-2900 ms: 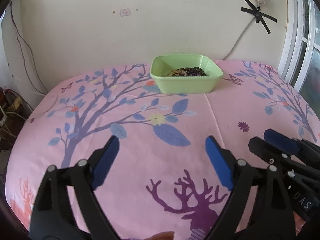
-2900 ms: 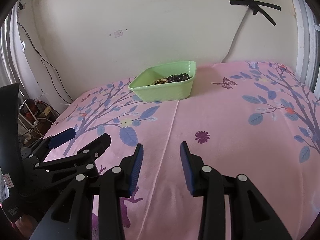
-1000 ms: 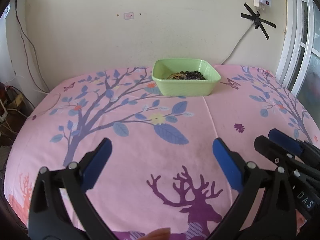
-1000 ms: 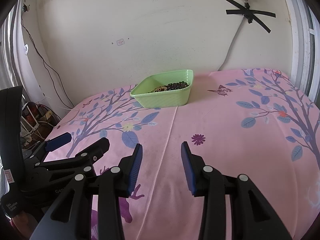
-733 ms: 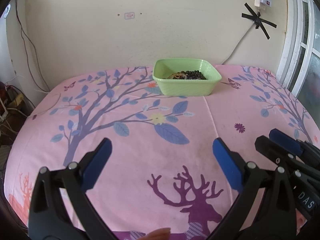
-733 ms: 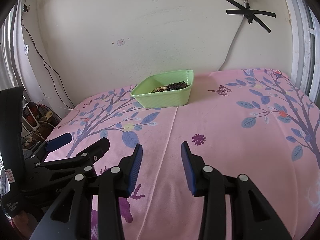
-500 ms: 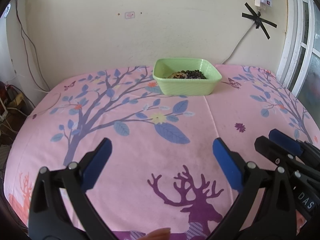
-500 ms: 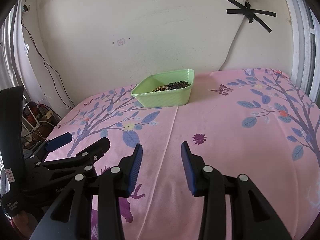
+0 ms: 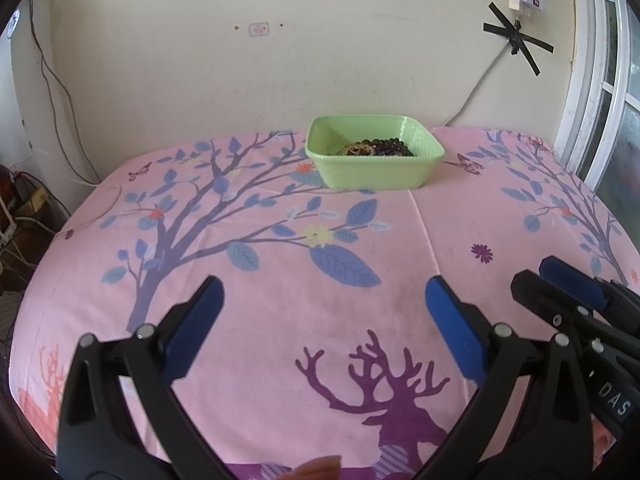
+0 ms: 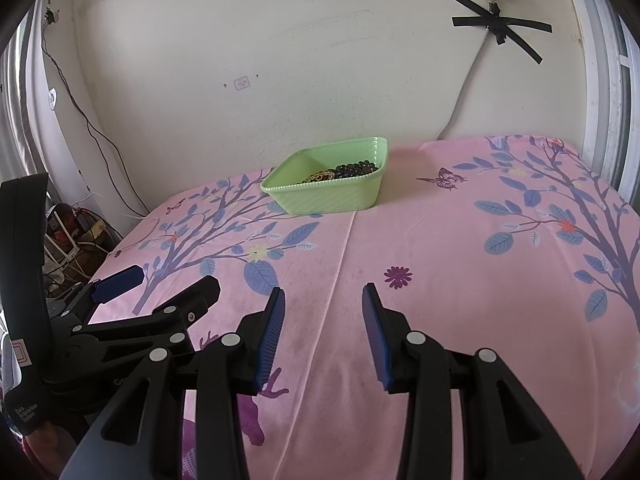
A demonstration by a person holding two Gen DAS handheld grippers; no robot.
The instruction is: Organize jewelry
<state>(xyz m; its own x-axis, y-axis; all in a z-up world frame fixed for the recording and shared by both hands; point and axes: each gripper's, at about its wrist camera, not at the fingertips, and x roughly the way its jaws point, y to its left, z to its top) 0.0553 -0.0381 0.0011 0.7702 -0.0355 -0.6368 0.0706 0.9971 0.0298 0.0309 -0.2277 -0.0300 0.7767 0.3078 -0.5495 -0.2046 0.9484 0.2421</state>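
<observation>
Against the wall, at the far edge of the pink cloth: green tray (image 9: 376,172) is sitting flat, serving as landmark for all entries below.
Jewelry: dark beads (image 9: 390,146) and a gold-coloured piece (image 9: 356,148) are lying inside the green tray, toward its right half; finer detail is too small to tell.
Pink cloth (image 9: 280,280): is covering the surface under the green tray, printed with blue-leafed trees and a purple deer.
Left gripper (image 9: 322,312): is hovering well short of the green tray, over the deer print; its blue pads (image 9: 196,324) are standing wide apart with nothing between them.
Right gripper (image 10: 322,328): is hovering well short of the green tray, just beside the left gripper; its jaws are standing parted by a narrower gap, holding nothing.
Cable (image 10: 464,96): is running down the wall to the right of the green tray, held by crossed black tape (image 10: 500,24).
Window frame (image 9: 588,80): is standing far right of the green tray.
</observation>
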